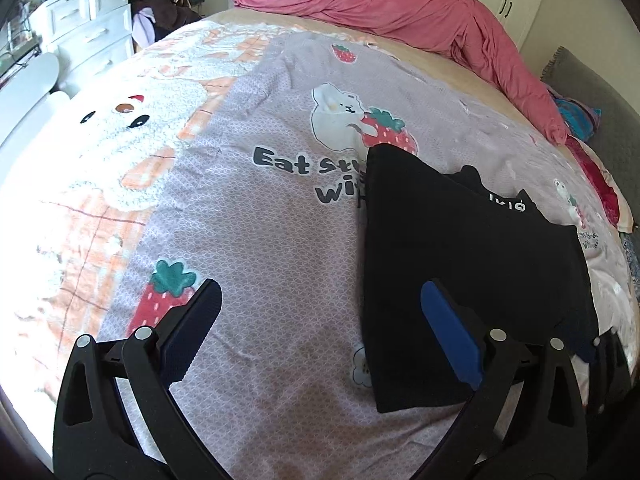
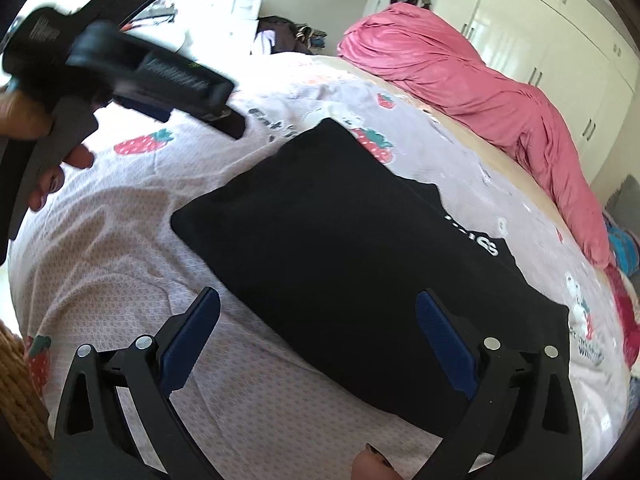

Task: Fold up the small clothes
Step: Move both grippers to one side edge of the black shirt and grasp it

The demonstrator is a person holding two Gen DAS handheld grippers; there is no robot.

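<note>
Left wrist: black garment (image 1: 460,260) on bedspread (image 1: 260,220), left claw (image 1: 320,312) agape.

A bed (image 1: 260,240) fills the room, spread with a lilac cover (image 1: 280,208) printed with bears and strawberries. A pink duvet (image 1: 400,4) lies bunched at 1 o'clock. White wardrobes (image 2: 560,40) stand behind it. A white drawer unit (image 1: 92,20) sits at 10 o'clock, with a heap of clothes (image 1: 164,8) beside it. Daylight is bright from the left.
</note>
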